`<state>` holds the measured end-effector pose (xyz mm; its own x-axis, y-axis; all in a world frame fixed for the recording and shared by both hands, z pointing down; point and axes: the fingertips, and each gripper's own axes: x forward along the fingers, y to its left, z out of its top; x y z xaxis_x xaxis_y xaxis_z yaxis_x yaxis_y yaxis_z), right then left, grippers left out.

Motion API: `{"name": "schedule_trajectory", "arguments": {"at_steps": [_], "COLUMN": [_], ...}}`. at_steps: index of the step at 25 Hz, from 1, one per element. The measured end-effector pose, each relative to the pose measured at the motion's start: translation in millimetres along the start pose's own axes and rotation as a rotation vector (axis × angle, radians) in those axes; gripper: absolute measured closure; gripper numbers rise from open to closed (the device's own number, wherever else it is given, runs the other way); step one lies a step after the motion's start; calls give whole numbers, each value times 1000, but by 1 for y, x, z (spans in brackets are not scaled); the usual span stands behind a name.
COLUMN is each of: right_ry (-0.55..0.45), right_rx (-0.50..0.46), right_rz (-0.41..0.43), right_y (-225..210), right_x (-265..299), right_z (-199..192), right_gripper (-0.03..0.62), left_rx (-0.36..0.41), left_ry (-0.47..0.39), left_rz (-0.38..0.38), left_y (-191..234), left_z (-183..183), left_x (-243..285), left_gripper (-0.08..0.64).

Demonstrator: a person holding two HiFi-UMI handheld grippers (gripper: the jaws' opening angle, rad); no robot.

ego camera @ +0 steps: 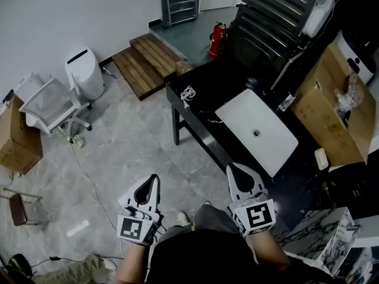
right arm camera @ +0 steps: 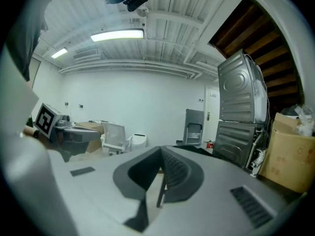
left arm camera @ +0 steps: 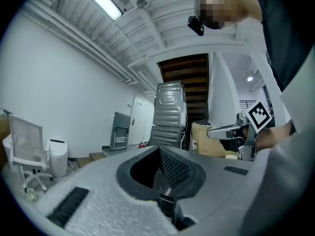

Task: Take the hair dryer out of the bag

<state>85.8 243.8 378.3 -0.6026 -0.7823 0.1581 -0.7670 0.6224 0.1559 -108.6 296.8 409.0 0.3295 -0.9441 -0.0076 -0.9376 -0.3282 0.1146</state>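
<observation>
A flat white bag point(ego camera: 256, 132) with a small dark snap in its middle lies on the black table point(ego camera: 195, 120), ahead of me and to the right. No hair dryer shows in any view. My left gripper point(ego camera: 155, 177) is held low near my body over the floor, jaws shut and empty; the left gripper view shows its pads meeting at the left gripper's tip point(left arm camera: 158, 149). My right gripper point(ego camera: 232, 168) hangs just short of the table's near edge, also shut with nothing in it, as at the right gripper's tip point(right arm camera: 161, 149). Both are well short of the bag.
A coiled white cord point(ego camera: 188, 93) lies on the table's far left corner. Cardboard boxes point(ego camera: 328, 108) stand to the right, a marbled paper bag point(ego camera: 324, 239) at lower right. A red fire extinguisher point(ego camera: 217, 40), wooden steps point(ego camera: 148, 61), a white bin point(ego camera: 86, 73) and an office chair point(ego camera: 50, 105) stand beyond.
</observation>
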Motion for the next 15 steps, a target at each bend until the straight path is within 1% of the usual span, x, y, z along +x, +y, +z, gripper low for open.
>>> {"name": "schedule_trajectory", "arguments": {"at_steps": [2, 6, 11, 15], "right_ry": [24, 44, 47, 40], "right_rx": [0, 1, 10, 14], "right_rz": [-11, -14, 12, 23], "right_y": [-2, -9, -21, -45], "right_x": [1, 15, 53, 93], "right_z": [-5, -12, -19, -22], "right_gripper": [580, 580, 580, 580], "left_rx": [-13, -13, -29, -24], "left_ry": [11, 38, 53, 97], "left_rz": [-12, -31, -13, -19], "left_y": [0, 3, 17, 28], "left_z": [-8, -19, -26, -32], "left_x": [4, 18, 44, 79], "left_gripper": [538, 538, 538, 538]}}
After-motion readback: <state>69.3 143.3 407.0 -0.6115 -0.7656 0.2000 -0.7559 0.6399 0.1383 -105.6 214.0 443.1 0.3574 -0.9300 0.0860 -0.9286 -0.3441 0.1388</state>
